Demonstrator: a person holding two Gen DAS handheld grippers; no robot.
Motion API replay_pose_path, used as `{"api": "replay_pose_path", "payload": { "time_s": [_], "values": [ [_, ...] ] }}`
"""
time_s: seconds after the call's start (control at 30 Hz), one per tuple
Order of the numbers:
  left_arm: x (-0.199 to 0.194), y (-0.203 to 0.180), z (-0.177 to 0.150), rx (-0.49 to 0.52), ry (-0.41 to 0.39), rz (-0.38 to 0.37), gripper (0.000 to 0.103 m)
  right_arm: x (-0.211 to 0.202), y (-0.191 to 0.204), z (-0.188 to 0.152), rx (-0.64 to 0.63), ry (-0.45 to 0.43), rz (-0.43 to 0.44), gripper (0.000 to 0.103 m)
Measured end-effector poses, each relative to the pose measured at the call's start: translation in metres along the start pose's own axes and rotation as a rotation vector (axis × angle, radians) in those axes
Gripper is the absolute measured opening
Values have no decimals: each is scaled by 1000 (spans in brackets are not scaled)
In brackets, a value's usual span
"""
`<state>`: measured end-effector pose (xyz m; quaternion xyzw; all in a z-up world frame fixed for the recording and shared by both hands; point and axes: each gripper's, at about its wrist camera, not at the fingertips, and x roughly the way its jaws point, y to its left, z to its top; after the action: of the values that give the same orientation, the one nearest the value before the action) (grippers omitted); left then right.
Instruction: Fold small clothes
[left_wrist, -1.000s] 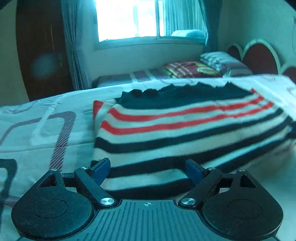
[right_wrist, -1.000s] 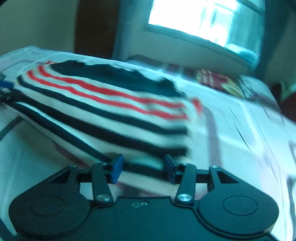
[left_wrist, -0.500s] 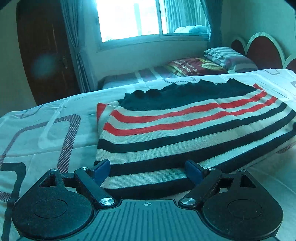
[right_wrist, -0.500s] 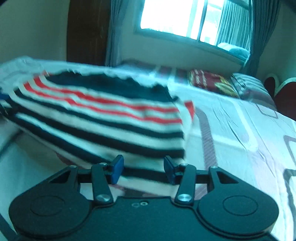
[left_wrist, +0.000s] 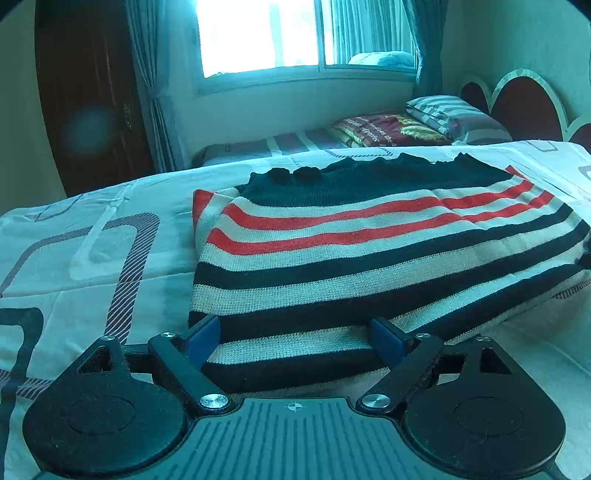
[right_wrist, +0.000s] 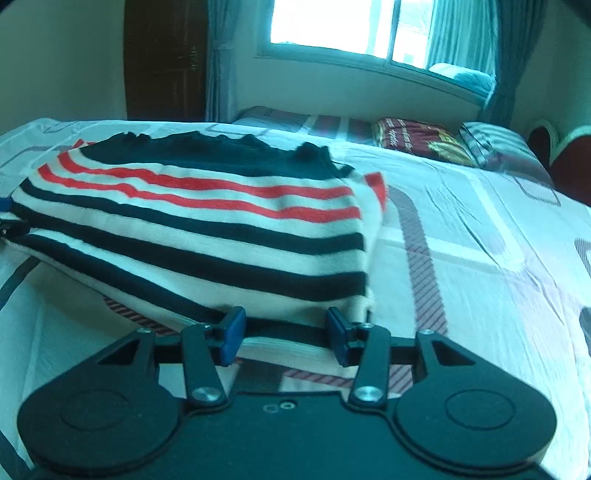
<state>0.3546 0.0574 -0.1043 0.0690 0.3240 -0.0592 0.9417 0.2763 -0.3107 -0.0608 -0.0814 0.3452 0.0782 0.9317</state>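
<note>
A knitted sweater (left_wrist: 369, 258) with black, cream and red stripes lies folded on the bed, its black top edge at the far side. My left gripper (left_wrist: 293, 338) stands wide open over the sweater's near left corner, and the hem runs between its blue pads (left_wrist: 203, 334). In the right wrist view the sweater (right_wrist: 207, 229) fills the left half. My right gripper (right_wrist: 284, 334) is at the near right corner, half open, with the hem between its pads (right_wrist: 232, 332). I see no pad pressing the cloth. The left gripper's blue tip (right_wrist: 4, 204) shows at the sweater's far left corner.
The bed sheet (left_wrist: 74, 258) is white with grey and maroon rounded lines. Behind it is a second bed with a maroon blanket (left_wrist: 388, 129) and a striped pillow (left_wrist: 450, 114). A dark wooden door (left_wrist: 92, 110), a curtained window (left_wrist: 258, 33) and a headboard (left_wrist: 524, 107) stand beyond.
Both views have tilted slightly and lost their blur. The sweater's hem keeps its place between both pairs of fingers, and the gaps between the pads look the same.
</note>
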Motion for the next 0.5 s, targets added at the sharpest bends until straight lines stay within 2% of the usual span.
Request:
{"api": "replay_pose_path", "payload": {
  "time_s": [0.27, 0.5],
  "values": [
    [4, 2, -3, -19, -1, -6, 88, 2, -1, -6, 12, -24, -3, 45],
    [1, 6, -2, -12, 13, 2, 91, -2, -3, -6, 3, -7, 0, 45]
  ]
}}
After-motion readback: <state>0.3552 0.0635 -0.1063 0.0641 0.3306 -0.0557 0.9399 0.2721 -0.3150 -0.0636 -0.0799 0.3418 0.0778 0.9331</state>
